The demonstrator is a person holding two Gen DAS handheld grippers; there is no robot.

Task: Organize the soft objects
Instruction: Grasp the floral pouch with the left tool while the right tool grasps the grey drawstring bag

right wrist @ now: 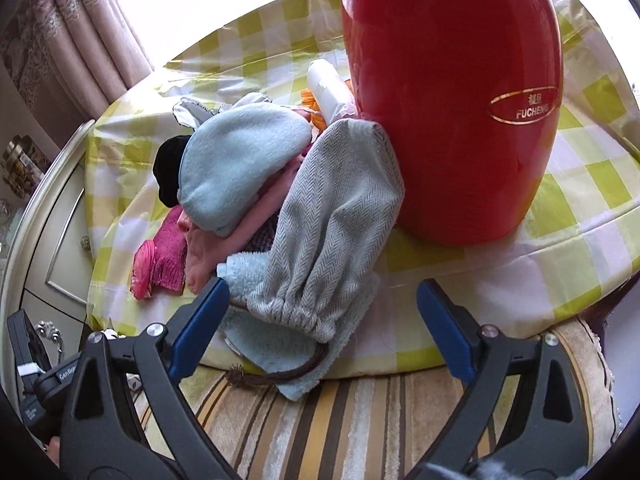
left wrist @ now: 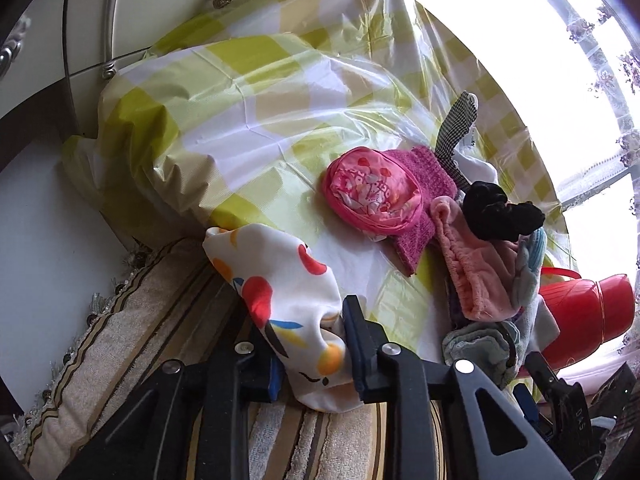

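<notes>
Fingers (left wrist: 362,344) on our left gripper (left wrist: 312,356) pinch the fruit-print cloth (left wrist: 280,304), which hangs off the table edge (left wrist: 224,216) over the striped cushion (left wrist: 132,332). Our right gripper (right wrist: 320,320) tilts down, jaws wide and empty, with the grey pouch (right wrist: 332,216) lying between and just ahead. We read "FUCHENG" on the red jar (right wrist: 452,100) beside the pile.

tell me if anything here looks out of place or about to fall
Yes: the light blue fleece cloth with its brown cord hangs over the table edge, below the grey herringbone pouch.
</notes>
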